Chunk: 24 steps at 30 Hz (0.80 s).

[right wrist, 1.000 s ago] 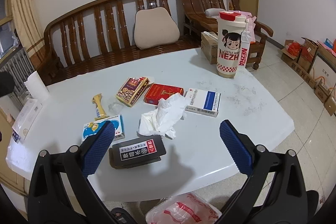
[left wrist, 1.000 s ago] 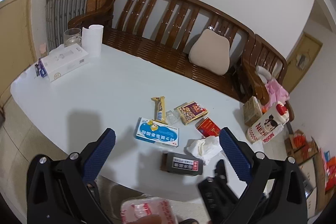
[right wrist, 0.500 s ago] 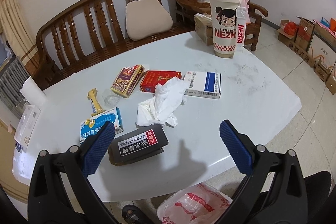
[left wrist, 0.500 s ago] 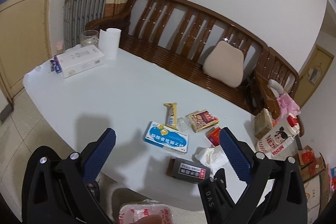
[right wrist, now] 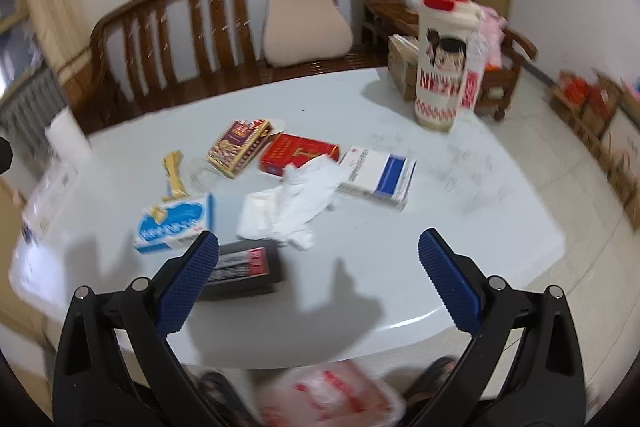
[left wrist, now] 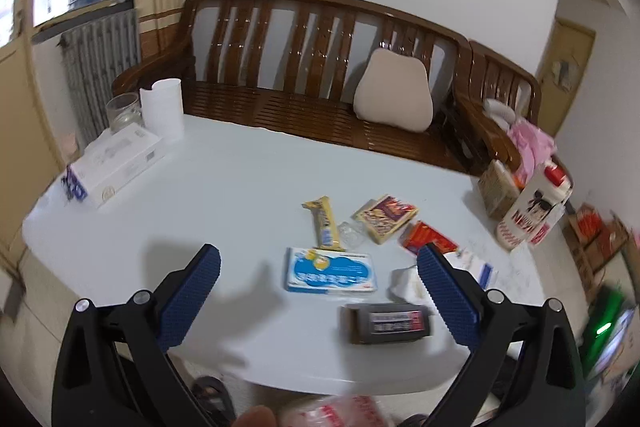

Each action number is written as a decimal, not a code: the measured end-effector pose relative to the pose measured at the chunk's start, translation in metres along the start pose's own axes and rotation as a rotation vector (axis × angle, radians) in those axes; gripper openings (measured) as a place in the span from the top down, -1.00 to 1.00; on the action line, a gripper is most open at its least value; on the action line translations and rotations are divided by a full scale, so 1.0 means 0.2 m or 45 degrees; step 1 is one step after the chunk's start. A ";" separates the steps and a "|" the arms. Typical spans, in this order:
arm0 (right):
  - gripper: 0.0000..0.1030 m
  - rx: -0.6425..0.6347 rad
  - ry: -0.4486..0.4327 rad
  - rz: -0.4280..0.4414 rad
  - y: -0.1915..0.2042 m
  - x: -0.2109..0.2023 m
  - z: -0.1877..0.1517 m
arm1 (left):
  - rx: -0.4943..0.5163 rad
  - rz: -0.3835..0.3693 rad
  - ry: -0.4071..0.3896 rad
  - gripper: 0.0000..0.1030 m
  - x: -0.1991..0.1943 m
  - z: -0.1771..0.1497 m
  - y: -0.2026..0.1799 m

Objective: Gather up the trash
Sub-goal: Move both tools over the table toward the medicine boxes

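Both tongs gape empty. The dark box (right wrist: 244, 269) lies crosswise at lower left of the right view, touching the right tongs' (right wrist: 319, 281) left finger; left tongs (left wrist: 319, 297) hover farther off.

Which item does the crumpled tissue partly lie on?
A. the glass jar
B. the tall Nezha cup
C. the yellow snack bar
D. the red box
D: in the right wrist view the tissue drapes over the near edge of the red box, apart from the other three.
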State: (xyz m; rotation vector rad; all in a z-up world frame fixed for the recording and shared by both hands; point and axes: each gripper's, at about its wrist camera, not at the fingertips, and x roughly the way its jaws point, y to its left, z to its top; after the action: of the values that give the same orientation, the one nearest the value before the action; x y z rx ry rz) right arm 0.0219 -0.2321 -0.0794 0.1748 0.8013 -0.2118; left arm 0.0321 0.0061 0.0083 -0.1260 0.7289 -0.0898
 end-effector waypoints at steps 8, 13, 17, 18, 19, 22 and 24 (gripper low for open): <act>-0.90 -0.457 0.159 0.239 -0.01 0.01 0.23 | 0.346 -0.073 0.172 -0.87 0.27 0.03 0.05; -0.90 -0.819 0.208 0.371 0.00 0.03 0.26 | 0.457 -0.176 0.260 -0.87 0.40 0.00 0.11; -0.90 -1.037 0.306 0.388 -0.02 0.13 0.26 | 0.608 -0.390 0.397 -0.87 0.53 -0.02 0.09; -0.90 -1.071 0.313 0.366 -0.04 0.15 0.26 | 0.641 -0.401 0.413 -0.87 0.54 -0.02 0.08; -0.90 -1.111 0.323 0.383 -0.05 0.18 0.26 | 0.690 -0.403 0.415 -0.87 0.56 -0.03 0.07; -0.90 -1.167 0.375 0.366 -0.06 0.27 0.25 | 0.894 -0.415 0.400 -0.87 0.59 -0.07 0.02; -0.90 -1.201 0.414 0.399 -0.07 0.33 0.25 | 0.961 -0.440 0.410 -0.87 0.63 -0.07 0.01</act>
State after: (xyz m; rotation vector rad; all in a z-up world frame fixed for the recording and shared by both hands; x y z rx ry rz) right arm 0.0971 -0.2645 -0.0947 -0.5676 1.1053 0.5086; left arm 0.1157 -0.0097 -0.0856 0.4969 0.9441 -0.7177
